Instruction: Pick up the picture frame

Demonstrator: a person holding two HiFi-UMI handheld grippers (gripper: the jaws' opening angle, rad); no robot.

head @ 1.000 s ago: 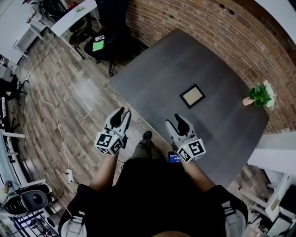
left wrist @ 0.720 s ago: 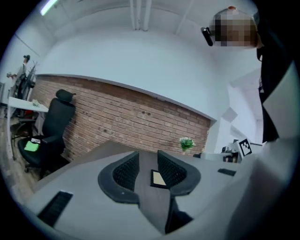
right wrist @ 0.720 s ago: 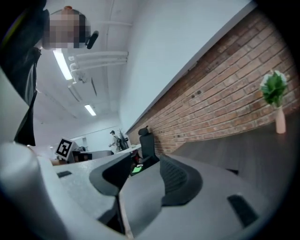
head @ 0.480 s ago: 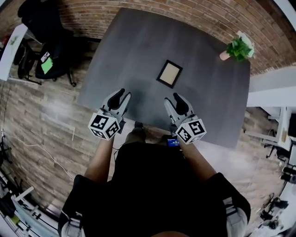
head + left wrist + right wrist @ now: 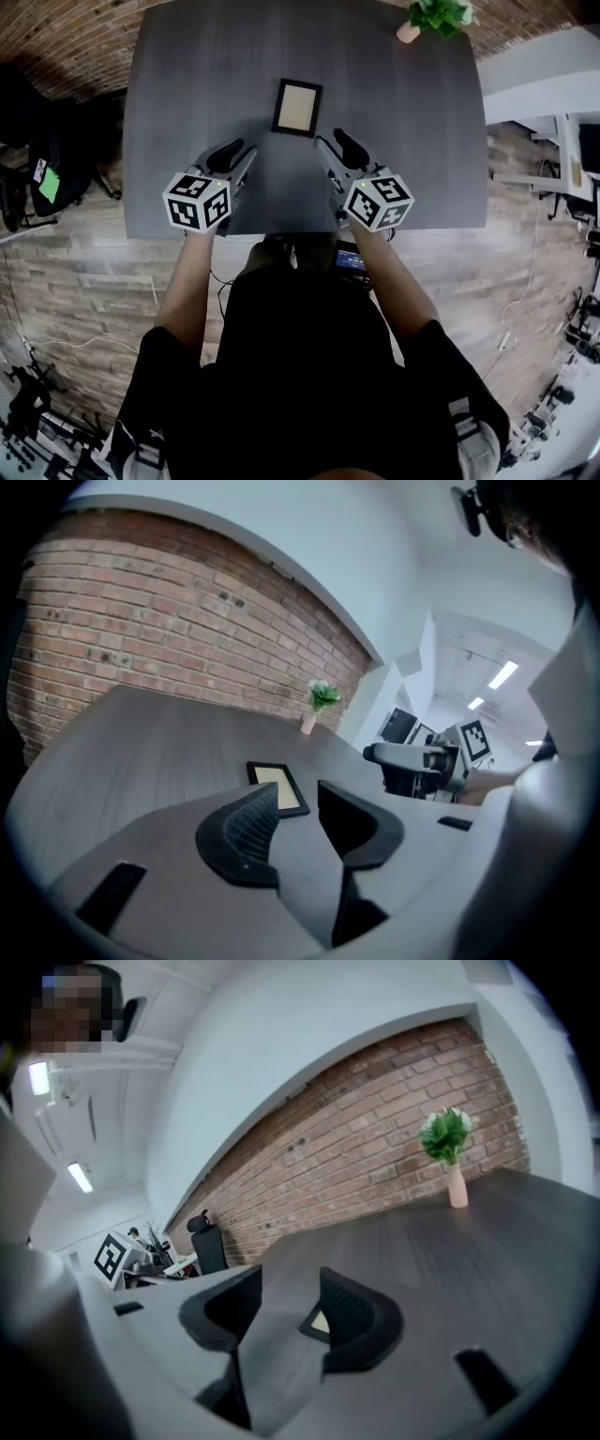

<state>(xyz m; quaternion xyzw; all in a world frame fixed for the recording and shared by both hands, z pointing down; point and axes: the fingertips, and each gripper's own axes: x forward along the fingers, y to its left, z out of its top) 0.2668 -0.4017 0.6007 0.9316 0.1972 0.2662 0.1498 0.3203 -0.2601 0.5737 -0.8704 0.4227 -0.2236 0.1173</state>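
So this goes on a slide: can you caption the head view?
Open left gripper and right gripper poised over the dark table, picture frame lying flat just ahead.

Table (image 5: pixel 187 94): dark grey top, matt, with a fine wood grain.
Picture frame (image 5: pixel 297 108): black matt border, pale tan paper-like insert.
Left gripper (image 5: pixel 239 152), right gripper (image 5: pixel 335 143): smooth grey plastic shells, black matt jaws with ribbed inner faces.
Wall (image 5: pixel 66 56): rough red brick.
Floor (image 5: pixel 84 272): wood-look planks with a slight sheen.
Vase (image 5: pixel 408 34): smooth, pale pink.
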